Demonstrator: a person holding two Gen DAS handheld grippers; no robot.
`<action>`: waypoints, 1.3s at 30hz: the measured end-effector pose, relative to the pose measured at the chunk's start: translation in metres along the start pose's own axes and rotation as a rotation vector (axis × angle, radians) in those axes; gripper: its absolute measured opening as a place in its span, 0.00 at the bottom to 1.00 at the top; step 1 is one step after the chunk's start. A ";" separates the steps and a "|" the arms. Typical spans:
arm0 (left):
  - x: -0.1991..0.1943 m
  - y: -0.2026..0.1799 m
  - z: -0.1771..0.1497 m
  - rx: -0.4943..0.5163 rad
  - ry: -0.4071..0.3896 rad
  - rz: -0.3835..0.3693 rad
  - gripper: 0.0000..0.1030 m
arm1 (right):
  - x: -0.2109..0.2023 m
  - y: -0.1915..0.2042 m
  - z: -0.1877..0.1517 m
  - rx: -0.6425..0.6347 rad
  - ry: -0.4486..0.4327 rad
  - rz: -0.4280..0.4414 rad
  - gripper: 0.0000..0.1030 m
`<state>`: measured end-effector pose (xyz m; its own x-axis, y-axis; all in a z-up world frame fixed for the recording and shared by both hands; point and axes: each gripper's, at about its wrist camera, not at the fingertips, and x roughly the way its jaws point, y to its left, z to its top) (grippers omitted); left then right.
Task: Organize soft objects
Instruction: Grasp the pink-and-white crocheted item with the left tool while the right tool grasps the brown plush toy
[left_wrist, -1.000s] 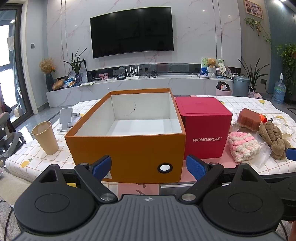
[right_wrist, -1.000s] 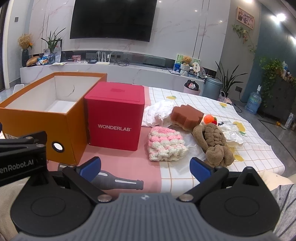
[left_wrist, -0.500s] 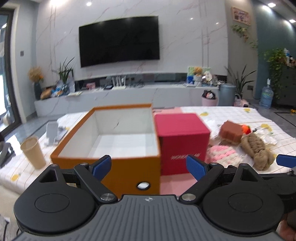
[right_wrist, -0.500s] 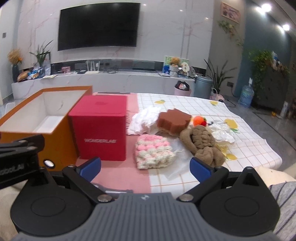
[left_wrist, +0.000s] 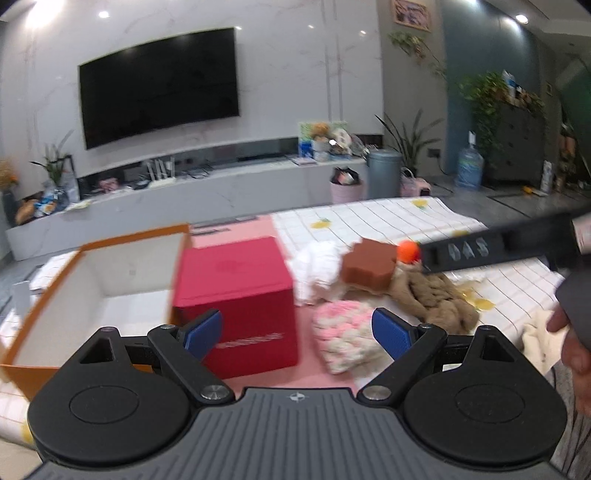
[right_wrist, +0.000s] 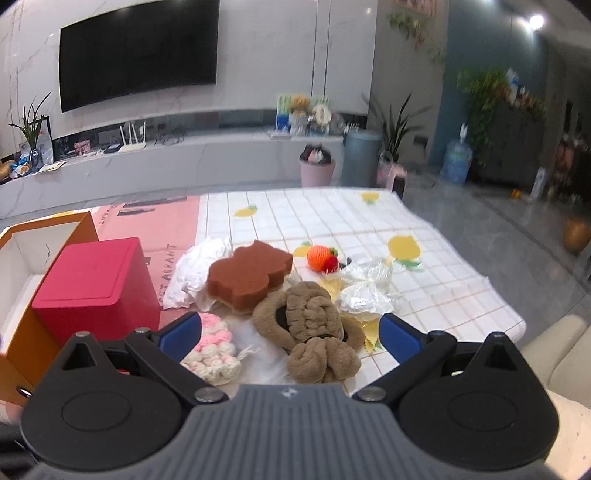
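Observation:
An empty orange box stands left of a red WONDERLAB box. To their right lie a pink-and-white knitted piece, a brown plush toy, a brown sponge, a white cloth and an orange knitted strawberry. My left gripper is open, above the table between the red box and the knitted piece. My right gripper is open just above the plush toy.
Crumpled clear wrap lies right of the plush toy. The table's right edge drops to the floor. The right tool's body crosses the left wrist view, with a hand at the right edge.
Both grippers swung to the right and forward. The left one turned from the orange box toward the soft pile. The right one came down close over the plush toy.

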<state>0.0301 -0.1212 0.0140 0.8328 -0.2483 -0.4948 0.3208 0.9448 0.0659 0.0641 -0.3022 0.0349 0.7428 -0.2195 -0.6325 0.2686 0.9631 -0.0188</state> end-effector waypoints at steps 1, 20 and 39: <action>0.006 -0.005 -0.001 0.007 0.010 -0.009 1.00 | 0.008 -0.002 0.001 -0.007 0.026 0.008 0.97; 0.131 -0.046 -0.009 -0.111 0.171 -0.037 1.00 | 0.134 -0.053 -0.005 0.224 0.354 0.092 0.97; 0.132 -0.031 -0.030 -0.030 0.158 -0.068 0.54 | 0.152 -0.057 -0.009 0.250 0.396 0.075 0.97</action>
<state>0.1163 -0.1767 -0.0797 0.7275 -0.2776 -0.6275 0.3585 0.9335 0.0026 0.1563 -0.3888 -0.0675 0.4874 -0.0280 -0.8728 0.3986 0.8964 0.1939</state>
